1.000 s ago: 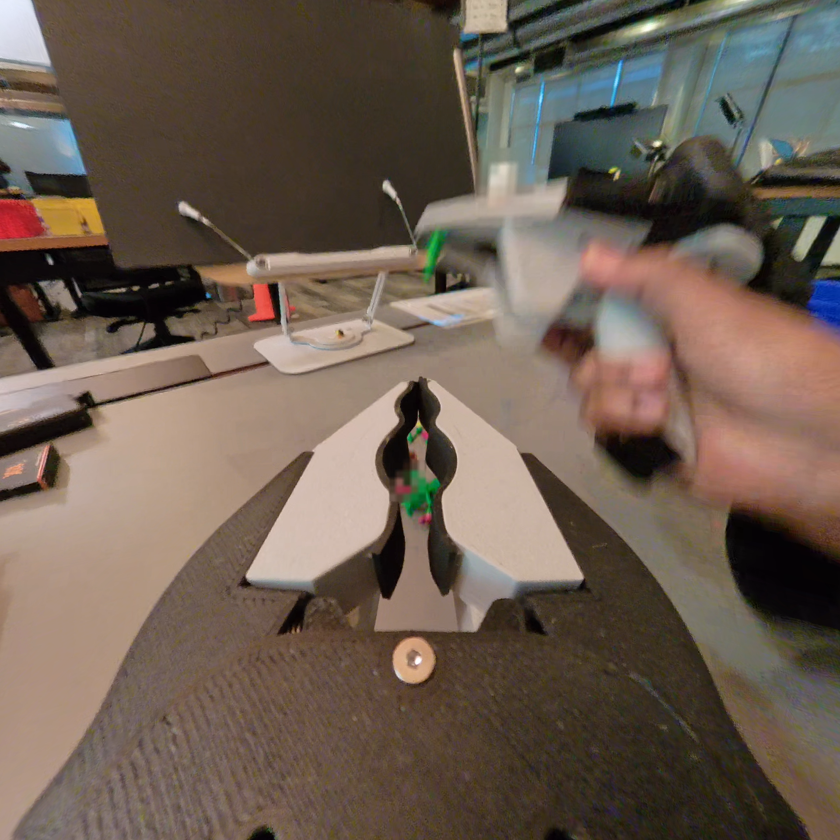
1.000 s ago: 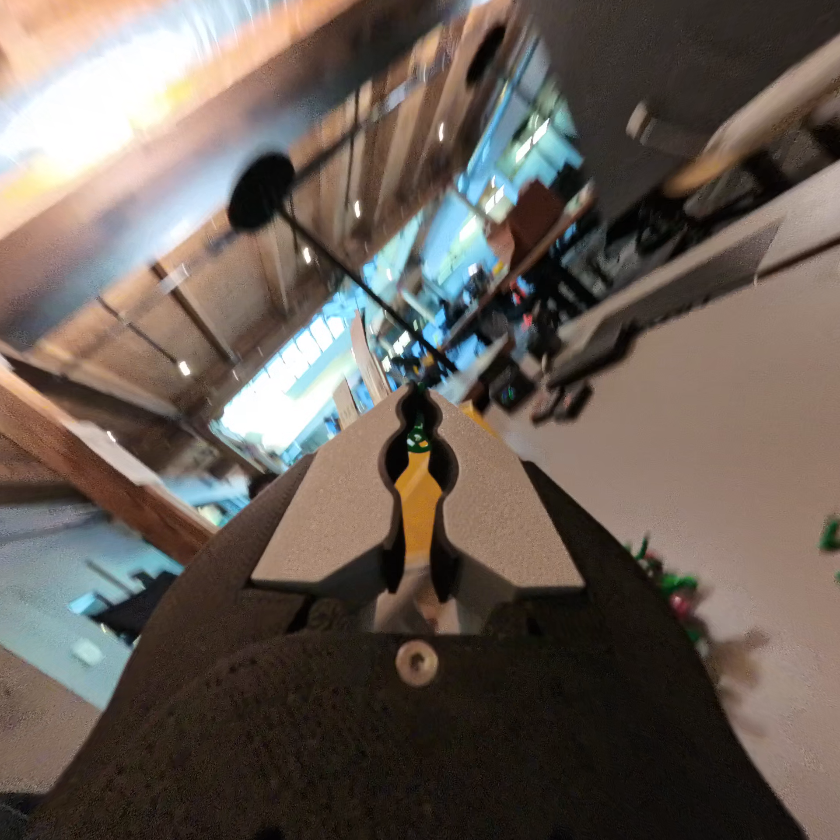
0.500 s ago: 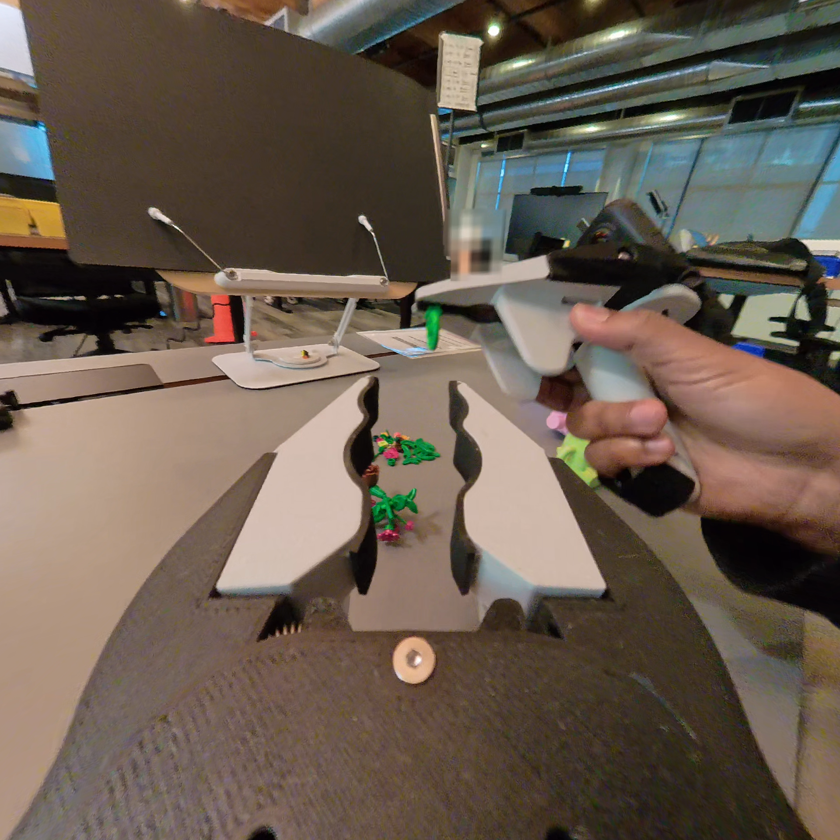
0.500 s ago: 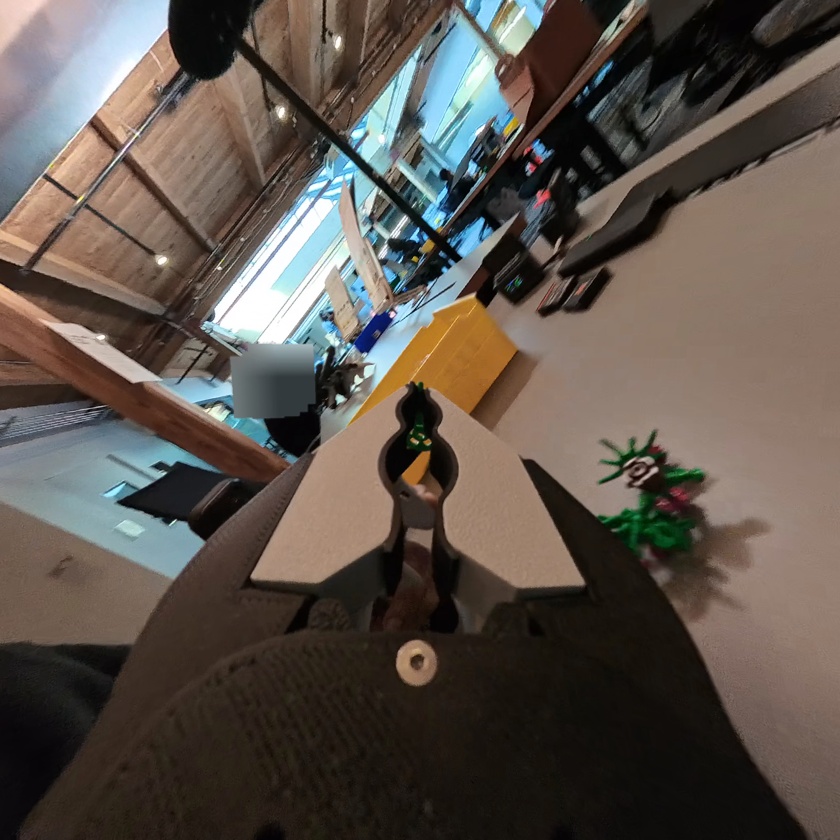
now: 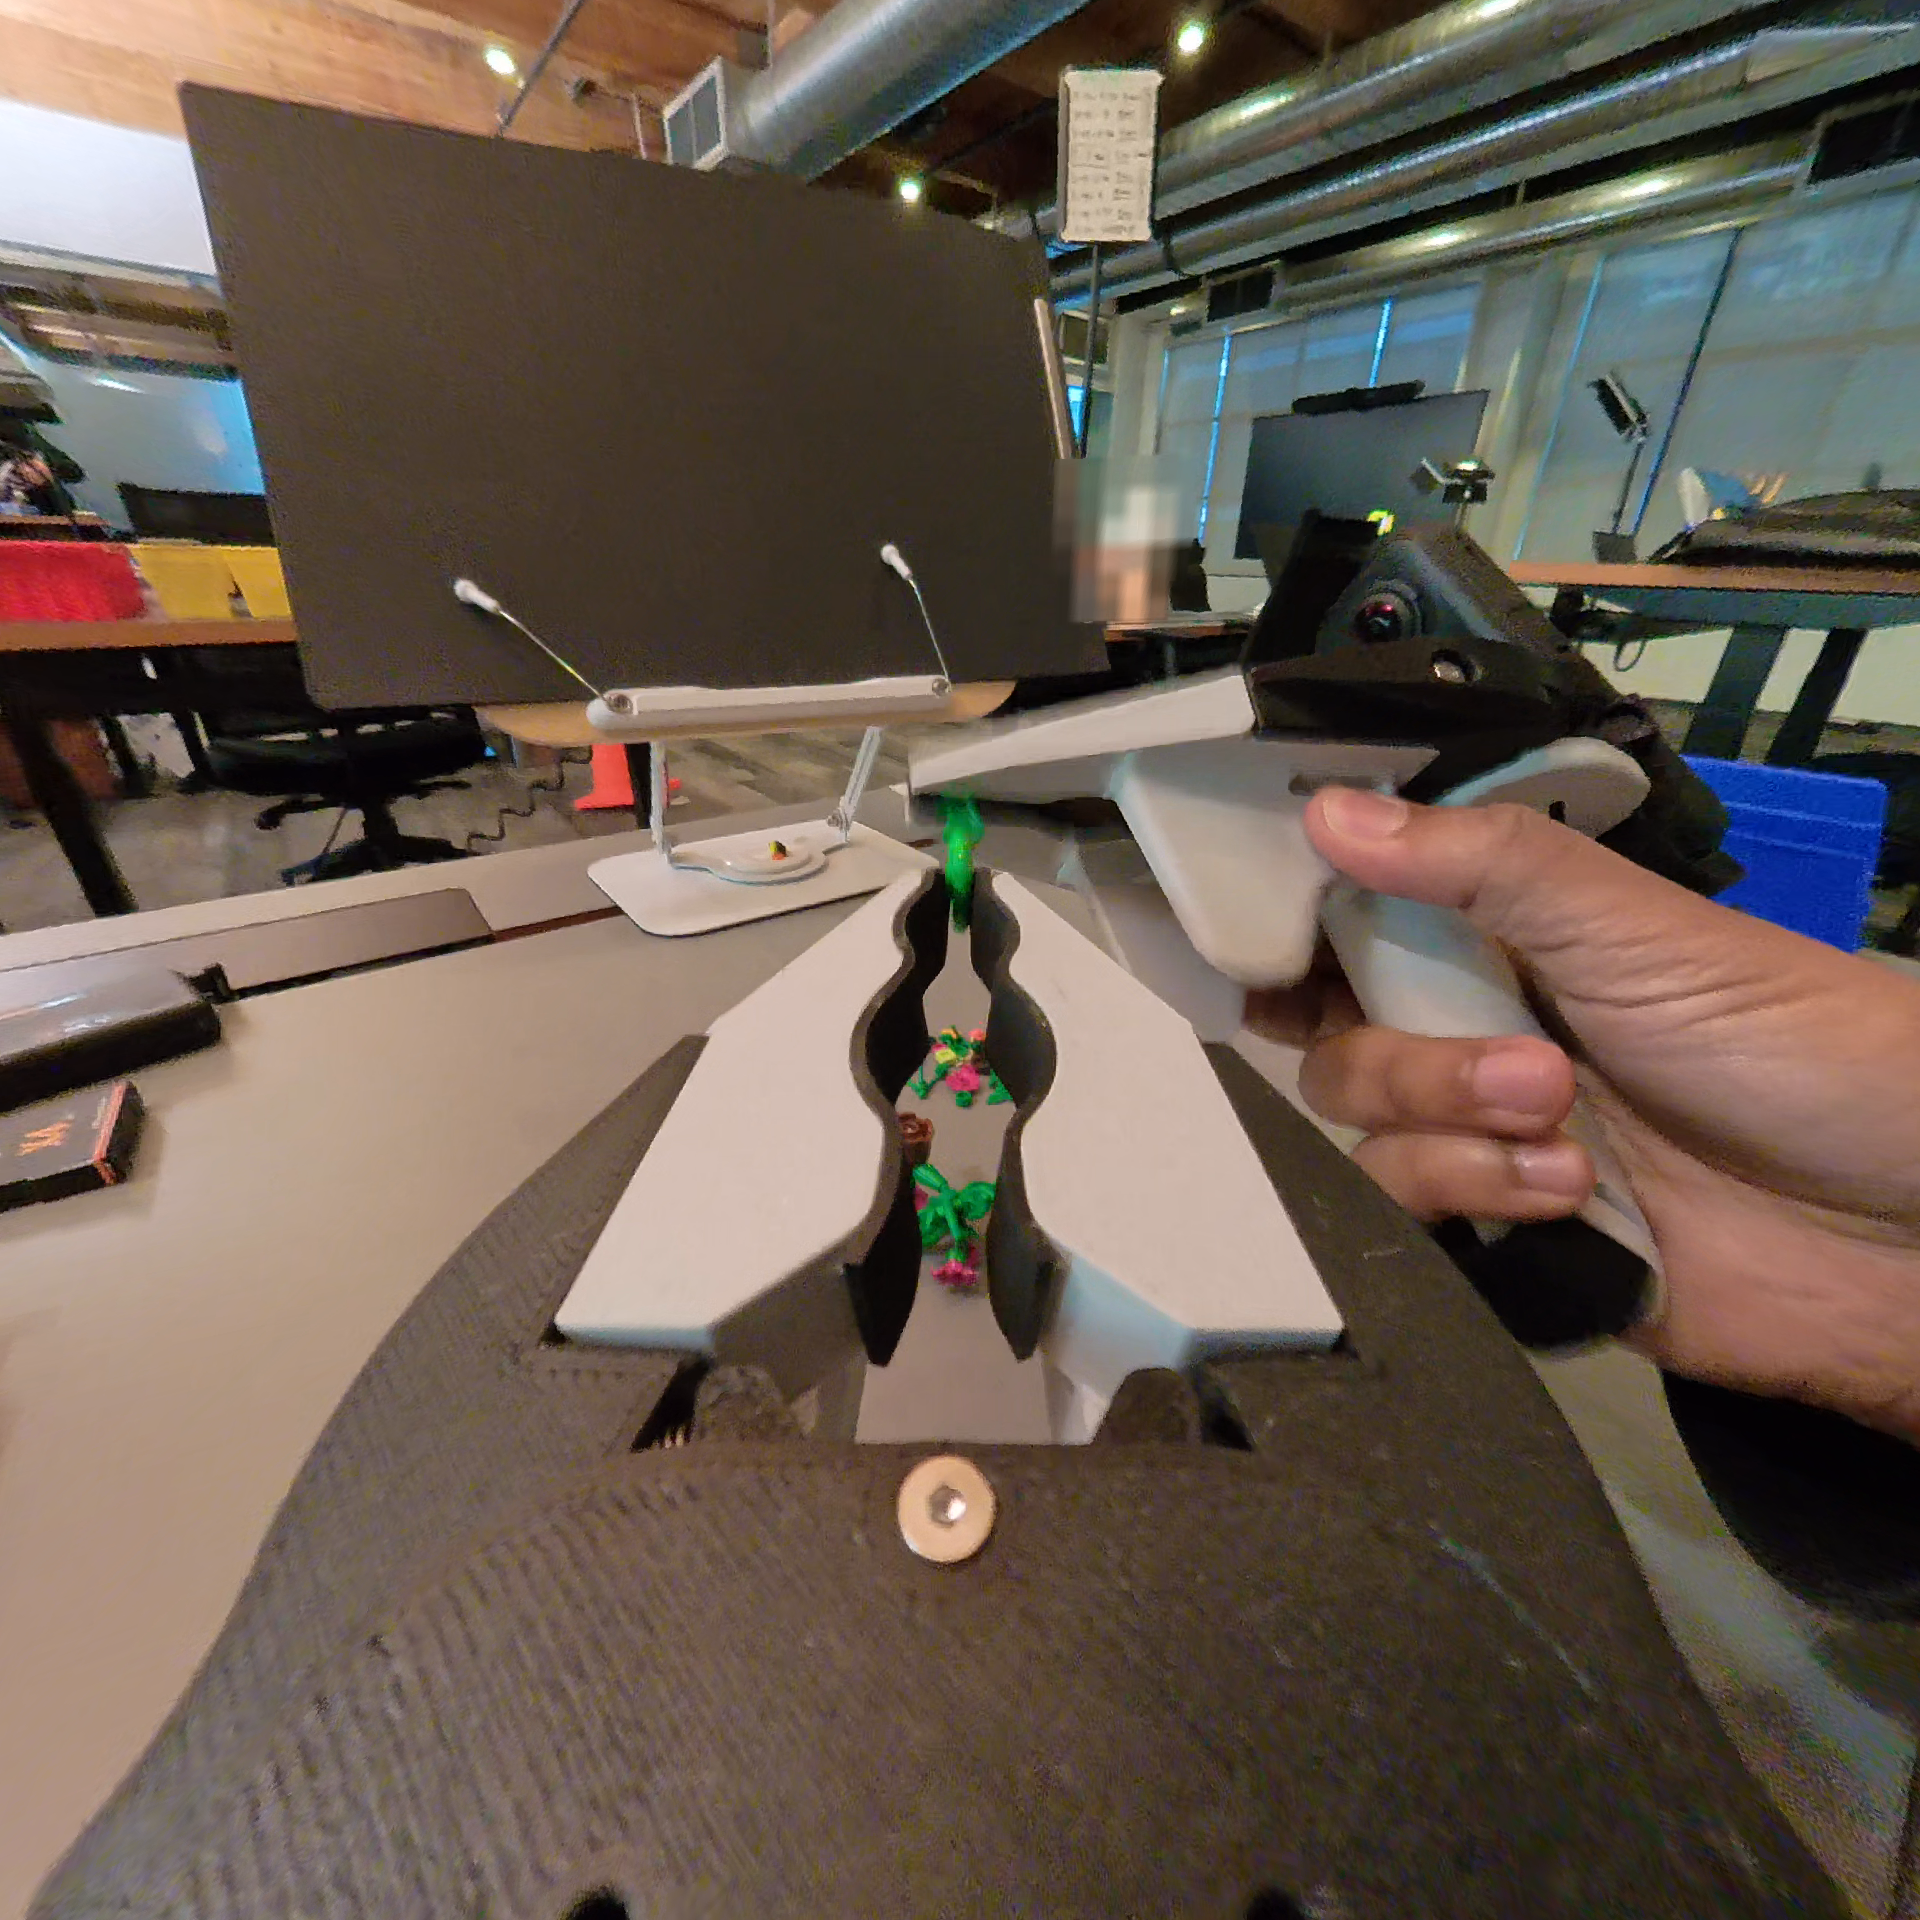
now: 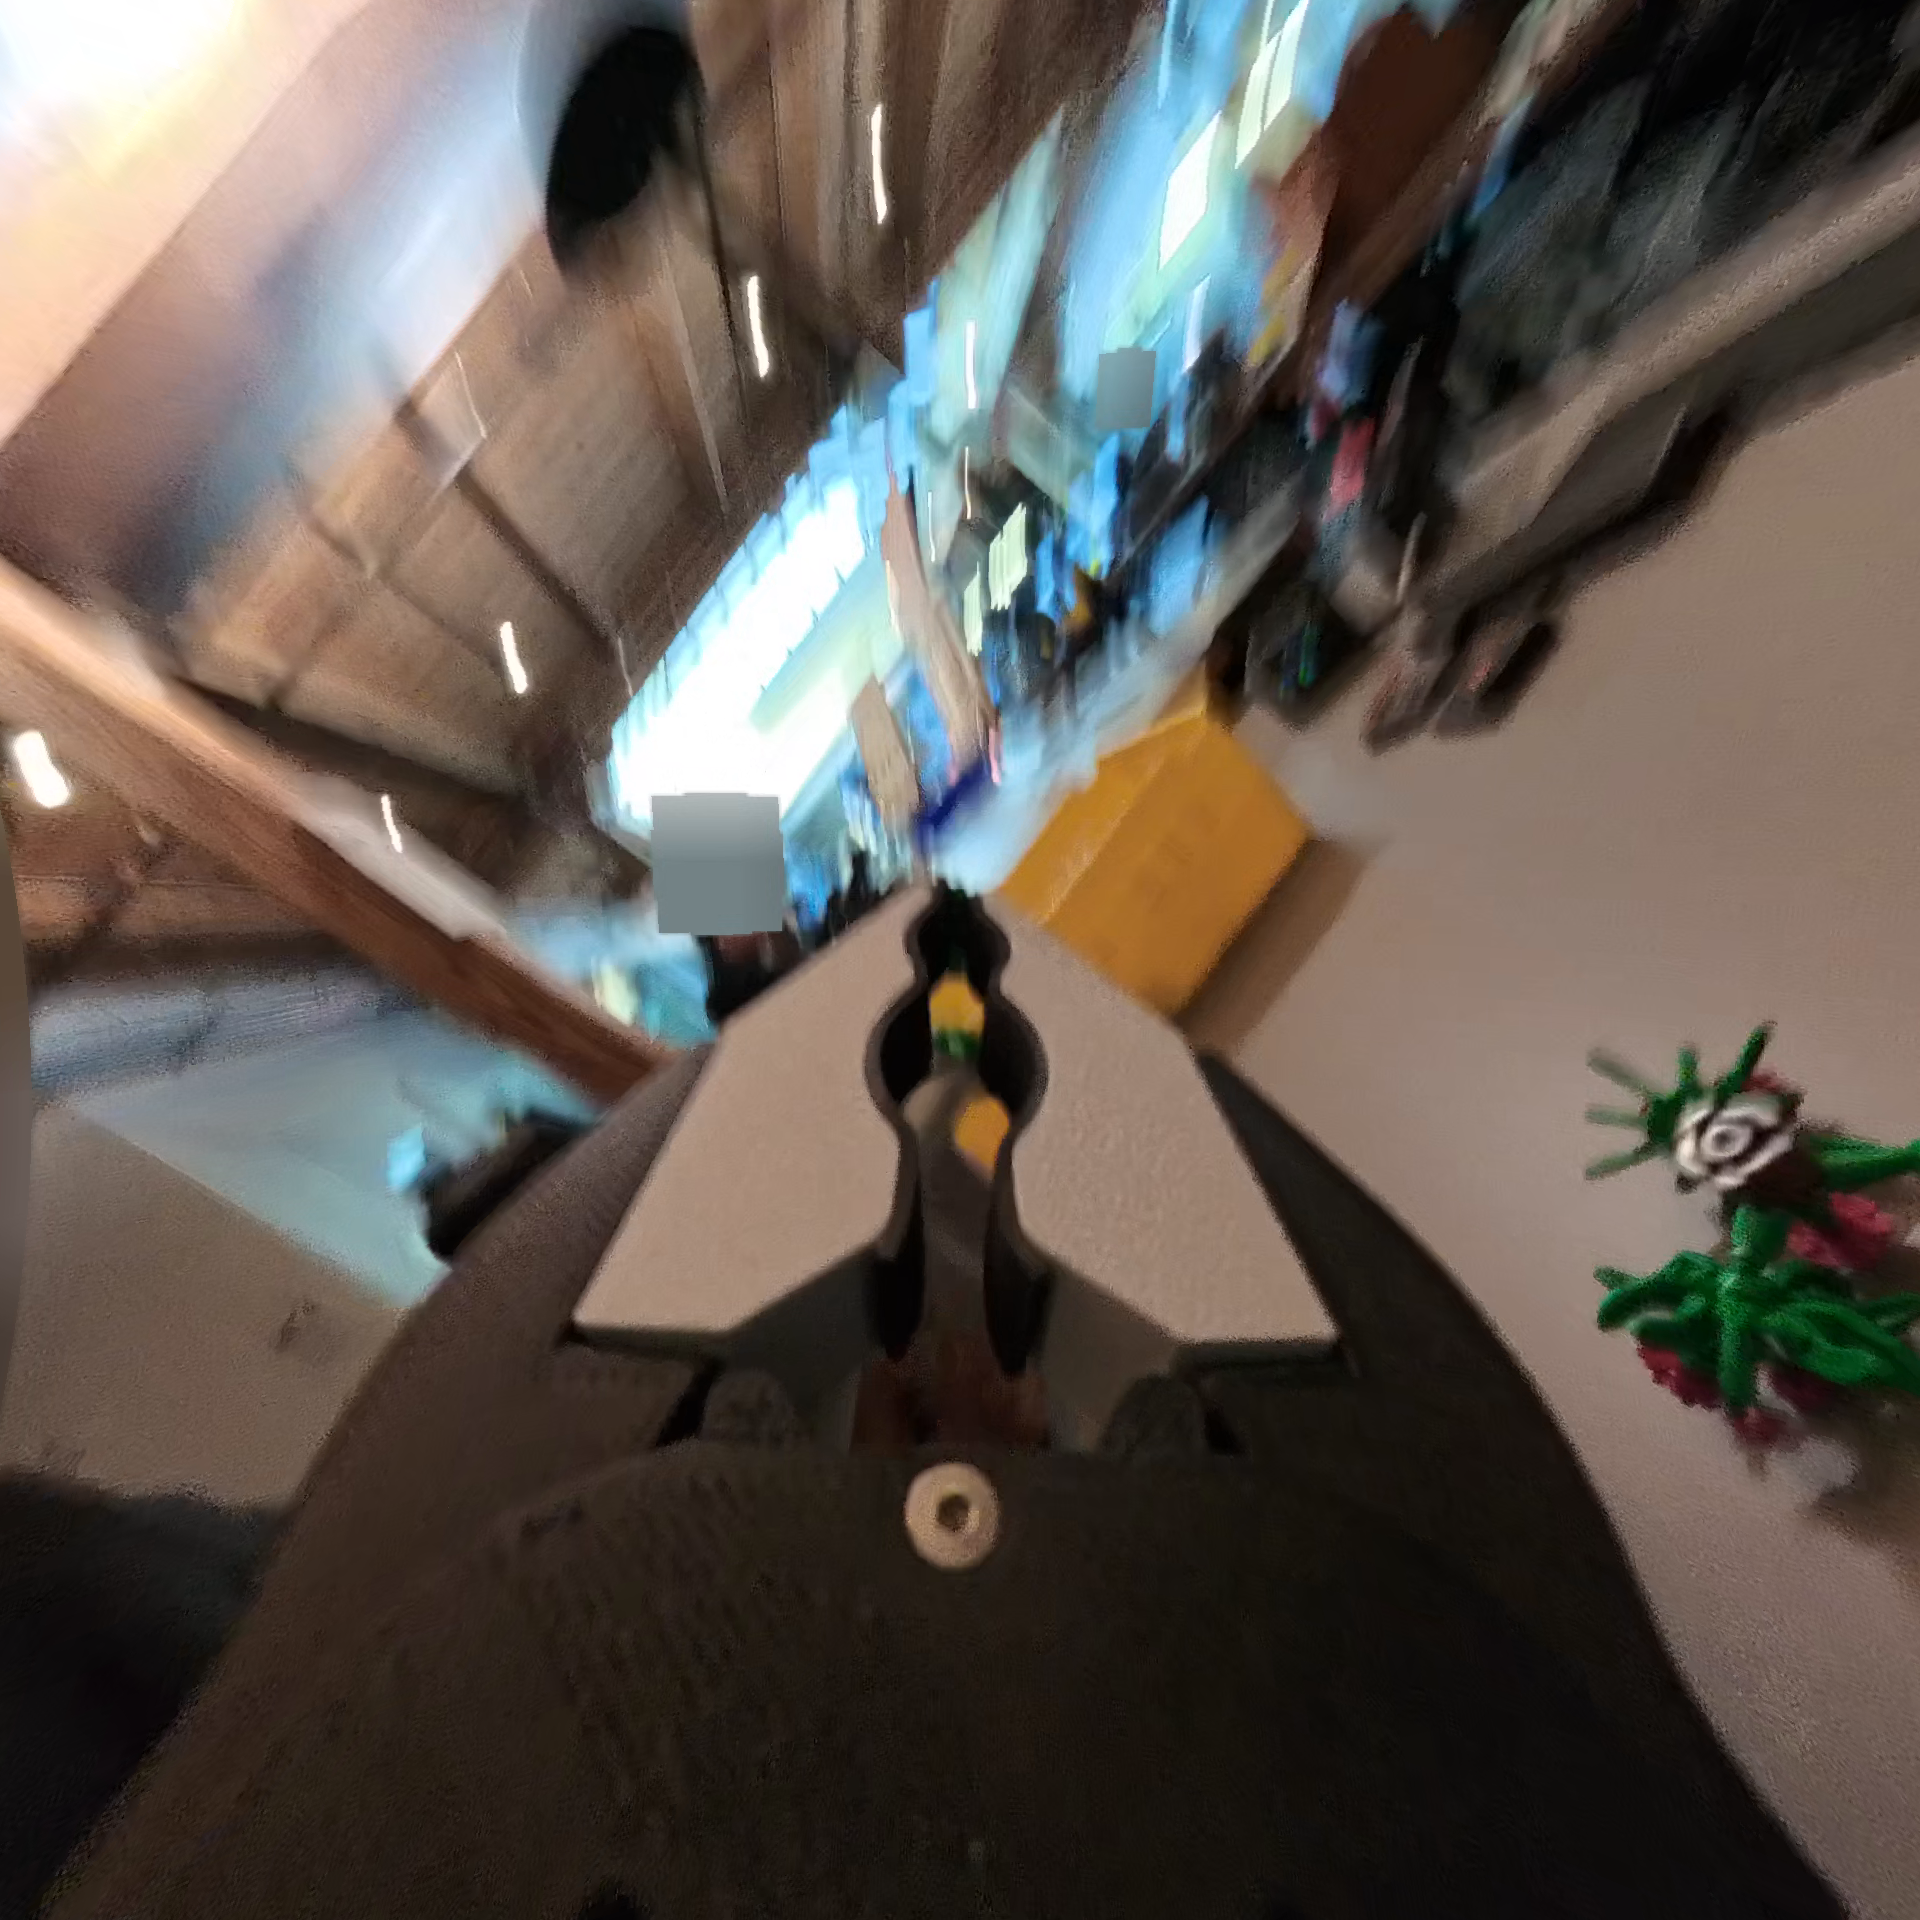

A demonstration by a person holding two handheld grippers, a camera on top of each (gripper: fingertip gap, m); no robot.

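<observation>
In the left wrist view my left gripper [image 5: 961, 883] is shut at the tips on the lower end of a small green toy stem [image 5: 957, 836]. My right gripper [image 5: 920, 774], held by a hand [image 5: 1621, 1060], comes in from the right. It is shut on the upper end of the same stem, which hangs down from its tips. Both grippers are above the grey table [image 5: 312, 1143]. The right wrist view is blurred. Its own gripper [image 6: 951, 904] is shut there, with a dark green bit at the tips.
Loose toy flower pieces [image 5: 956, 1075] lie on the table below my left jaws, and a cluster [image 6: 1766, 1257] lies right of my right gripper. A book stand [image 5: 769, 717] with a black board stands behind. A yellow box [image 6: 1153, 862] and black boxes [image 5: 62, 1143] sit on the table. Both grippers' tips are close together, under 4 cm apart.
My left gripper opened half a second ago and has now shut on the lower end of the green stem. The right gripper kept hold of the stem and came closer to my left fingertips.
</observation>
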